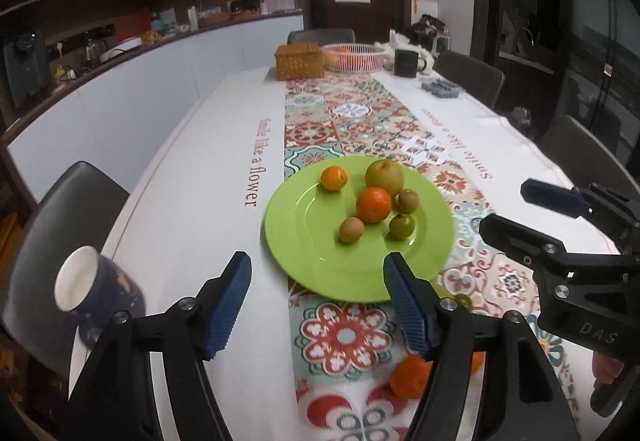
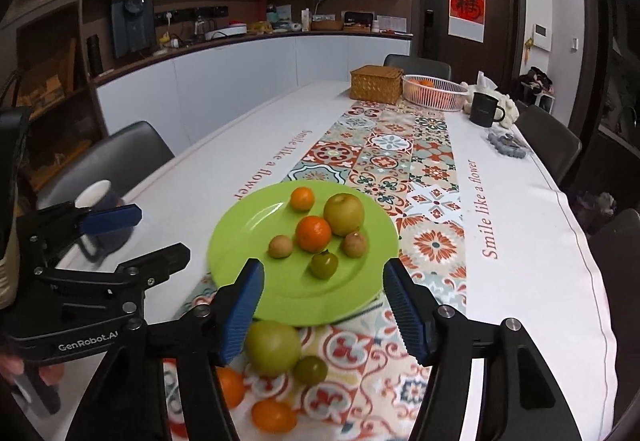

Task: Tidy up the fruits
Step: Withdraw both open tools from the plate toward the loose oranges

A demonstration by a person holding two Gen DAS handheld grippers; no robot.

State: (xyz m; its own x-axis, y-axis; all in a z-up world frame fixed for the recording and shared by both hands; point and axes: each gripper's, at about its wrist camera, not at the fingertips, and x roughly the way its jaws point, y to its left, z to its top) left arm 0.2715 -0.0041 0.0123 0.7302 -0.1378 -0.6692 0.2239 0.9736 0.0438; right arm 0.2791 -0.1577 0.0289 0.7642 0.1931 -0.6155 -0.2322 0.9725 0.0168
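1. Our left gripper [image 1: 316,305] and right gripper [image 2: 322,311] hang with jaws apart, empty.
2. Six fruits sit on the plate [image 2: 256,237], frame centre; four fruits [image 2: 273,348] lie on the counter below it.
3. Loose round fruit could roll if we nudge it.

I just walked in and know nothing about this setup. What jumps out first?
A bright green plate on the patterned table runner holds six fruits, the largest a yellow-green pear. More fruit lies loose on the runner nearer the camera, including a big green apple. Blue-padded fingers frame the scene, gripping nothing.
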